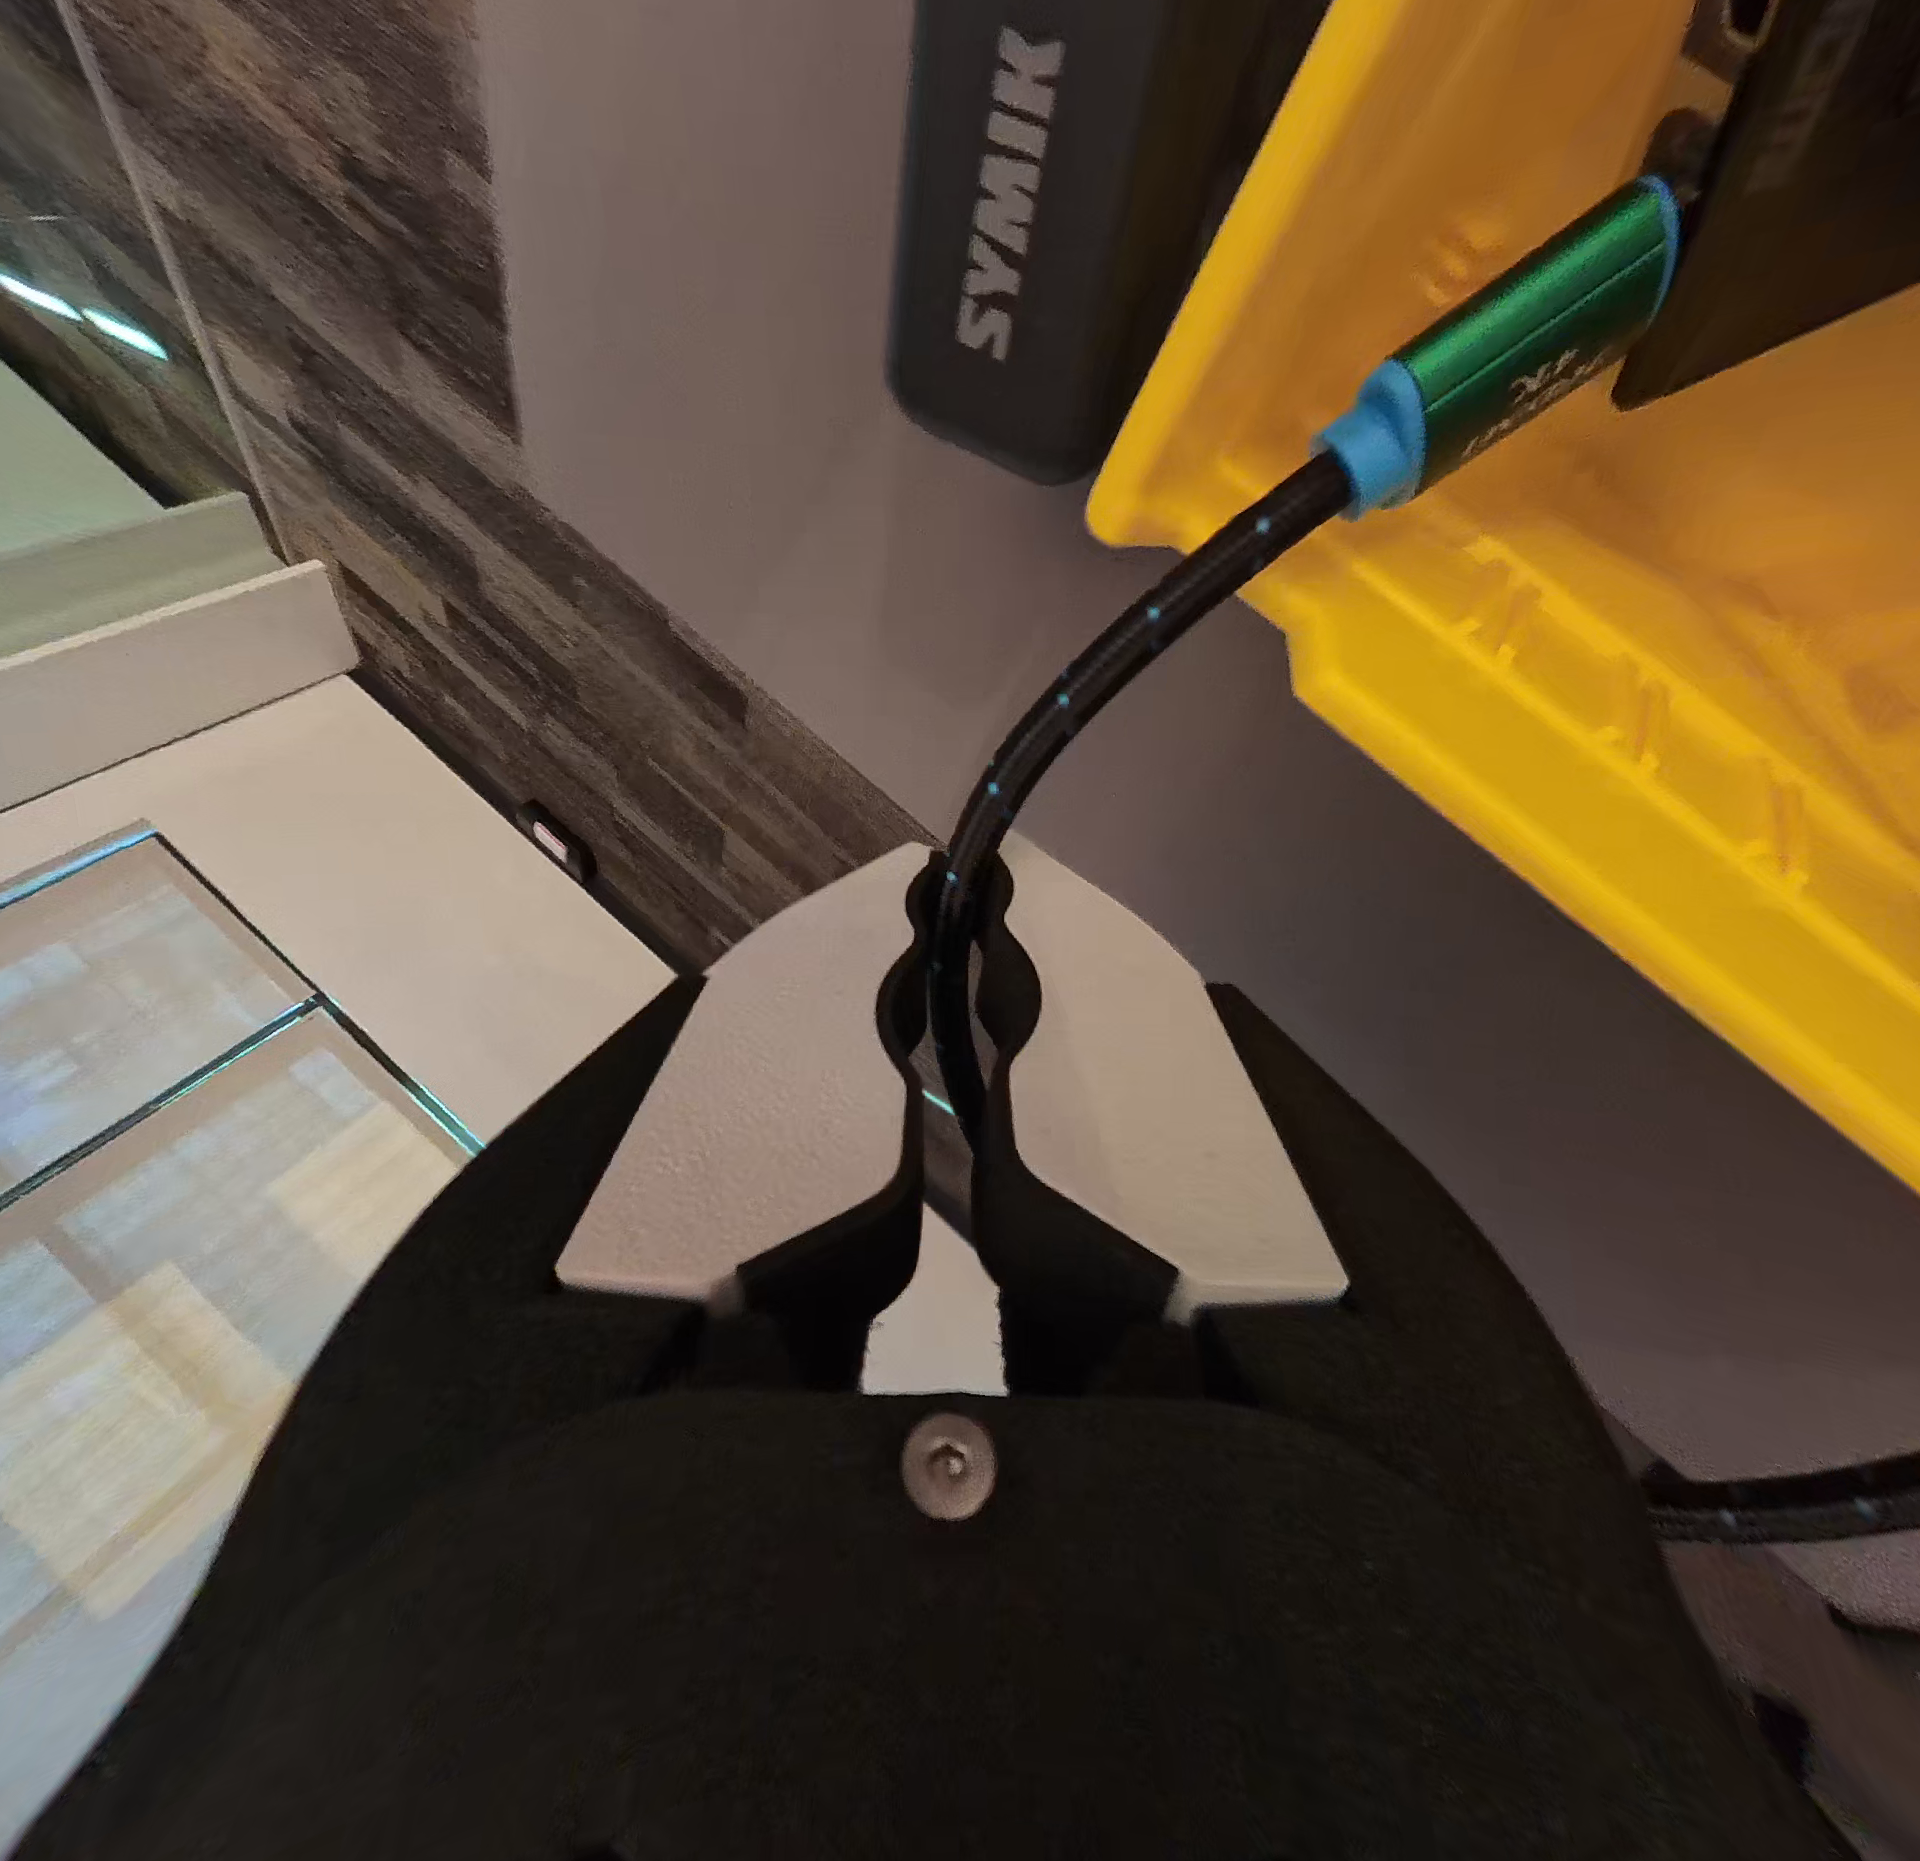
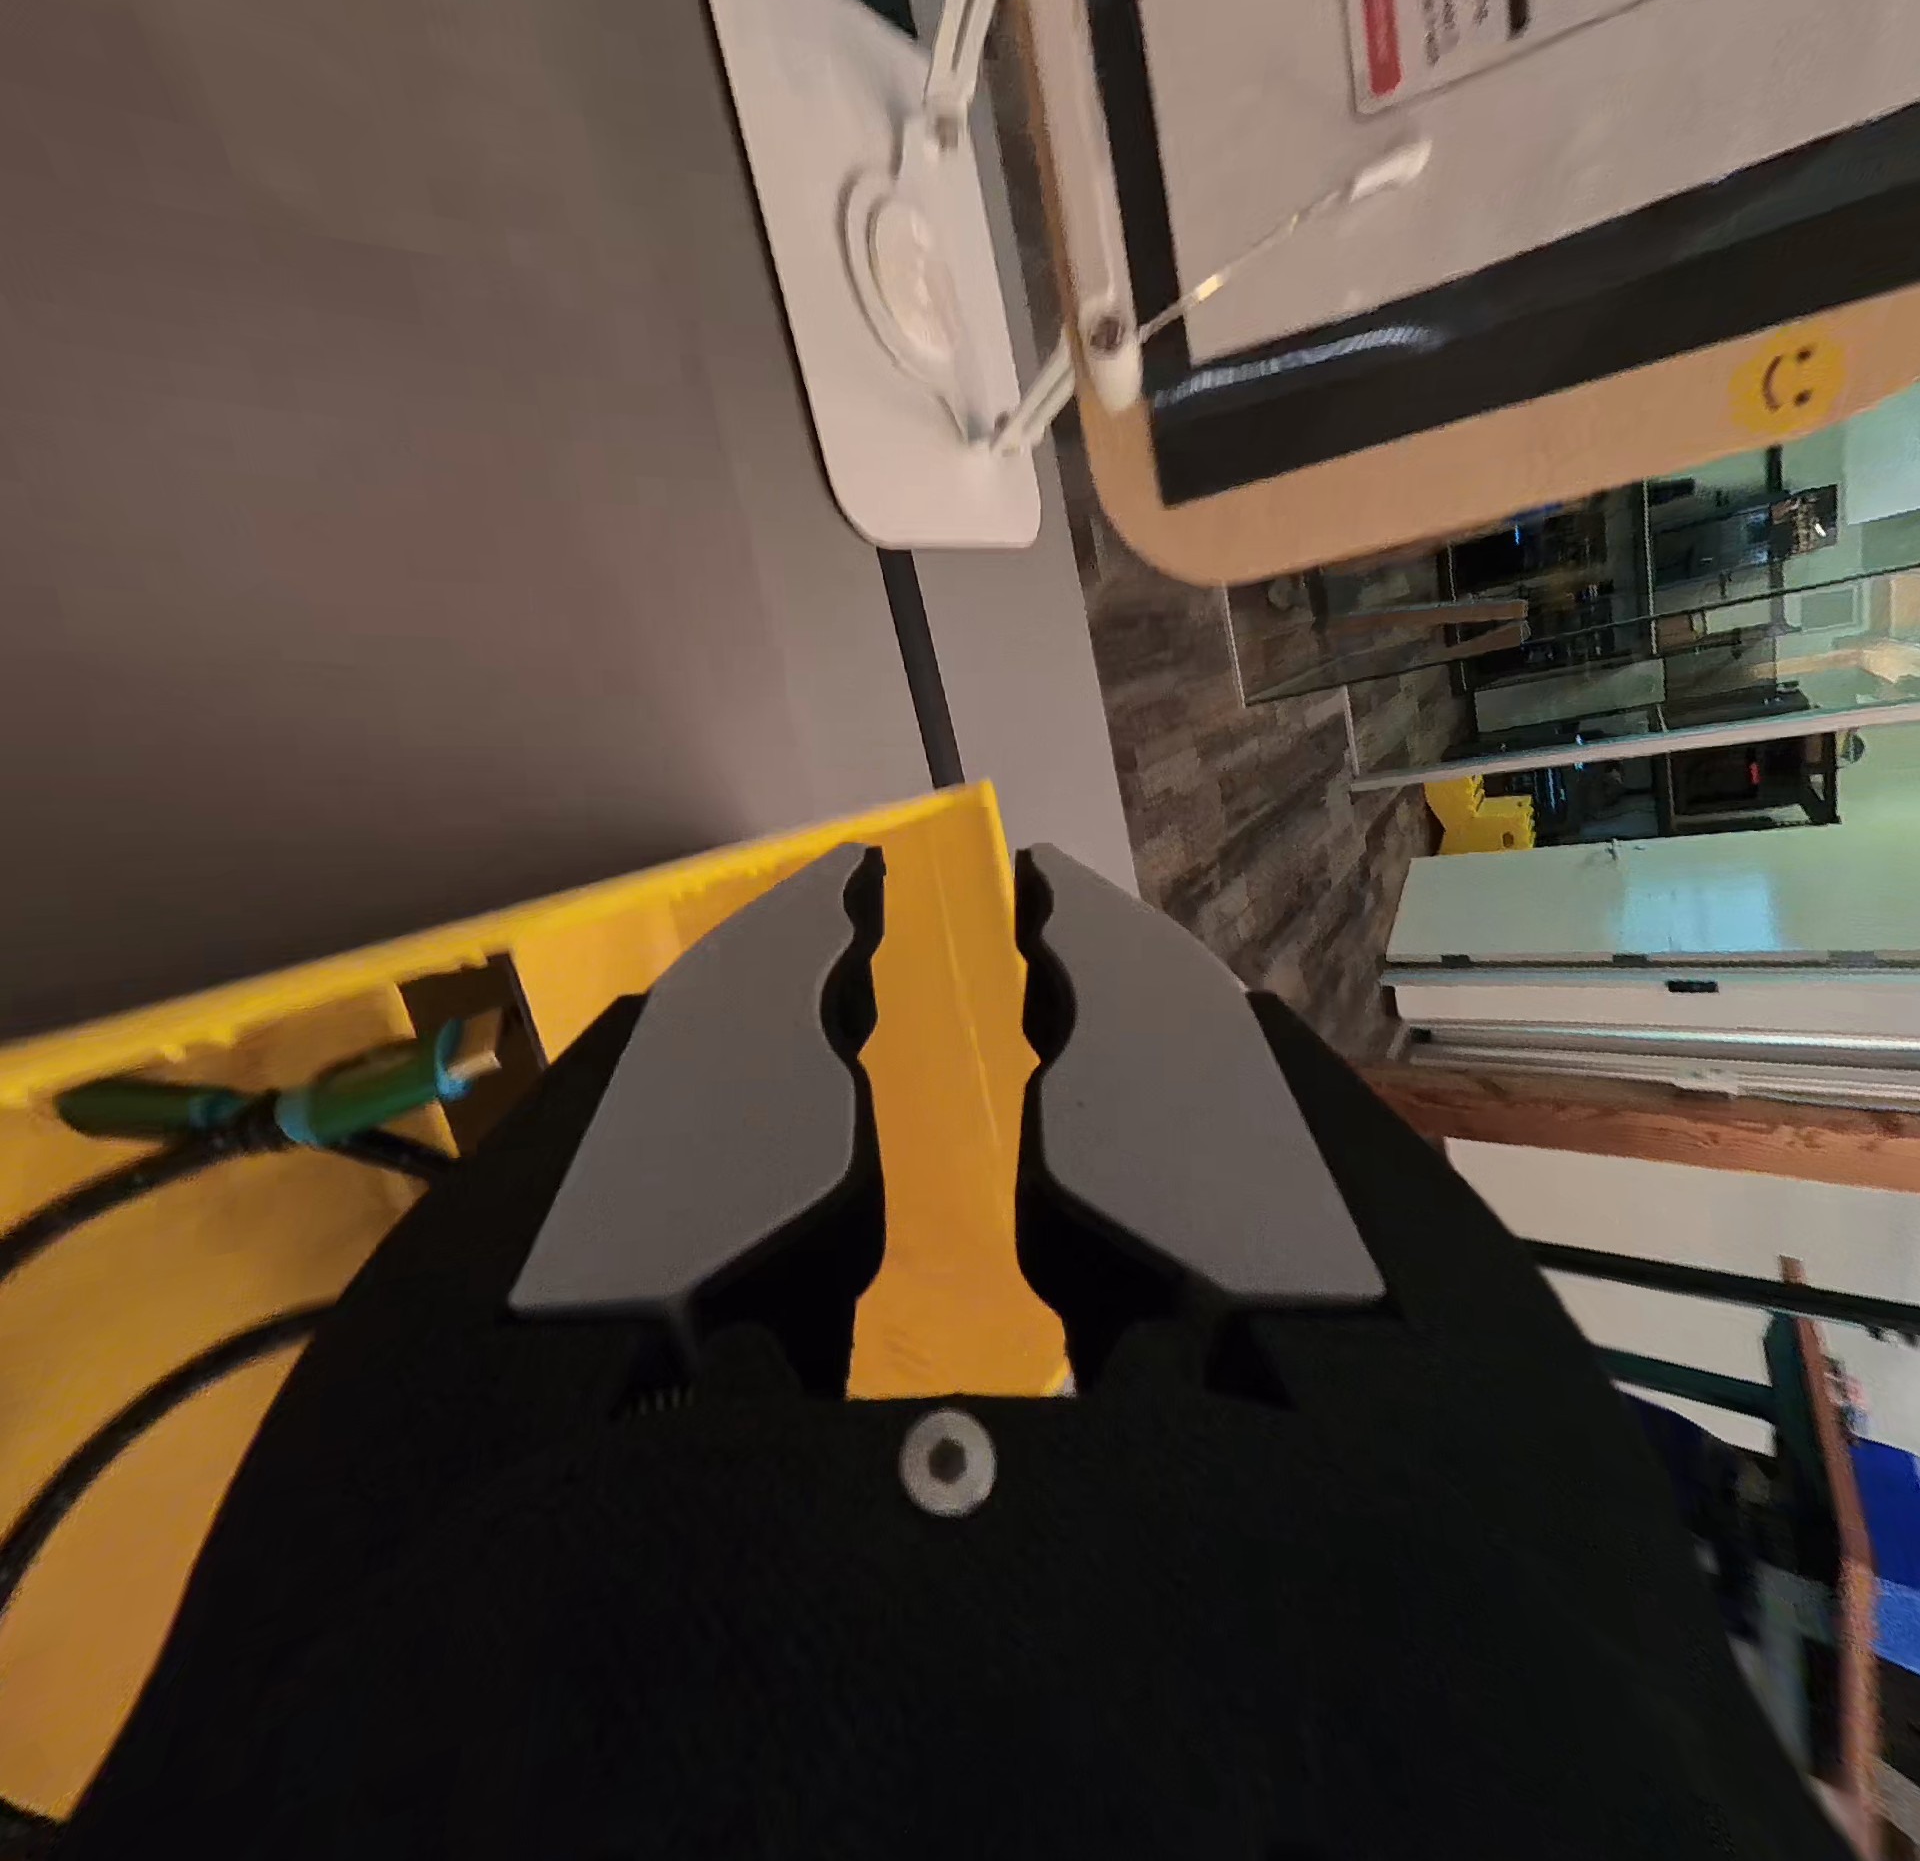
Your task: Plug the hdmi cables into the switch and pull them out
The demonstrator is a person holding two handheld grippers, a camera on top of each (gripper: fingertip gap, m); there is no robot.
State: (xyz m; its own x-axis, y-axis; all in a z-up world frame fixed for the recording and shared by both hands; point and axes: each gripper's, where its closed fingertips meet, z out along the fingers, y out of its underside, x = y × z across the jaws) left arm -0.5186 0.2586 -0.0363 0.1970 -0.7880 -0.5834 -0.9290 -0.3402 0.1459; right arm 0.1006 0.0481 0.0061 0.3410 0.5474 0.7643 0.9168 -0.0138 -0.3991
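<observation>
- Left gripper (image 1: 961,881): clenched on the braided black HDMI cable (image 1: 1081,668), a short way back from the plug; the cord sits in the notches between the fingers.
- That cable's green plug (image 1: 1517,336), blue collars at both ends, has its nose at the edge of the black switch (image 1: 1808,201). Whether it is fully seated cannot be told; the joint is partly hidden.
- Switch sits in a yellow bin (image 1: 1558,668).
- Right gripper (image 2: 948,866): released, jaws apart with nothing between them, hovering over the yellow bin (image 2: 135,1292).
- Right wrist view shows two green plugs (image 2: 364,1079) near a dark port block (image 2: 488,1001); one has its metal tip bare just beside the port, so it is probably out. Blurred, not certain.
- Handling judgement: cable is light. The braid bends in a smooth arc, so it is semi-stiff and springy and will push the plug off-axis if held far back.
- The plug shell looks like rigid, smooth metal, likely slippery. Better hold: across the plug body or on the blue collar, not on the cord.
- Pulling by the cord strains the strain relief and can tilt the plug in the port. A straight, in-line pull is needed.
- The switch looks light, so it may drag along unless braced.
- Surface: matte grey tabletop (image 1: 727,253), with a black case (image 1: 997,211) lying beside the bin.
- Room: patterned grey carpet (image 1: 343,305), glass partitions (image 1: 156,1136), a white lamp base (image 2: 883,253), and a framed board with a yellow smiley sticker (image 2: 1785,377).
</observation>
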